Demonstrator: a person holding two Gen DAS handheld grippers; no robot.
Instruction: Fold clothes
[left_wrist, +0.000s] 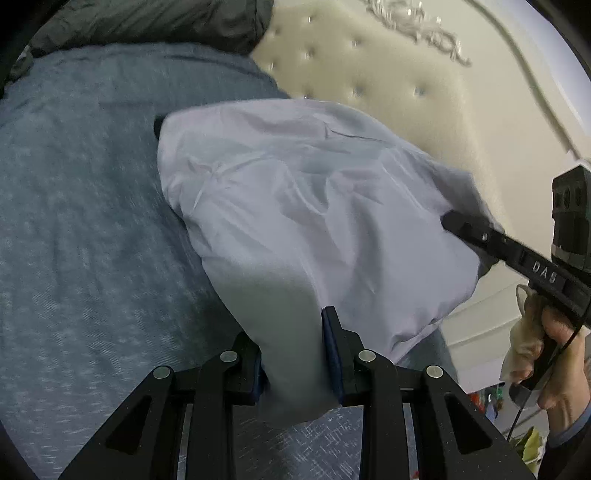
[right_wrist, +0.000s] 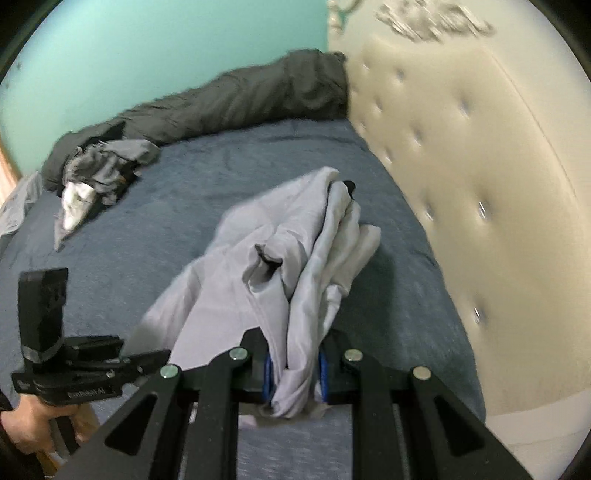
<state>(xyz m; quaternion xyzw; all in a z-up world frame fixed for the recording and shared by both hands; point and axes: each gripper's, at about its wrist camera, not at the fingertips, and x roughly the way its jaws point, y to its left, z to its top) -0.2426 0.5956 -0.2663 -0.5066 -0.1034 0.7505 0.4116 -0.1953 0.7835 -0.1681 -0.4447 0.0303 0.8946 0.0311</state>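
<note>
A pale lilac-grey garment (left_wrist: 295, 206) hangs bunched above the blue bedspread (left_wrist: 81, 229). My left gripper (left_wrist: 295, 354) is shut on a thick fold at its near edge, and blue pads press the cloth on both sides. In the right wrist view the same garment (right_wrist: 273, 258) drapes from my right gripper (right_wrist: 295, 365), which is shut on a gathered bunch of it. The right gripper's fingers (left_wrist: 465, 225) also show at the cloth's right edge in the left wrist view, held by a hand (left_wrist: 554, 354). The left gripper's body (right_wrist: 74, 362) appears low on the left in the right wrist view.
A cream tufted headboard (right_wrist: 461, 192) runs along the right side of the bed. A dark duvet (right_wrist: 229, 99) lies bunched along the far edge by a teal wall. A pile of grey and white clothes (right_wrist: 99, 181) sits at the far left of the bedspread (right_wrist: 166, 221).
</note>
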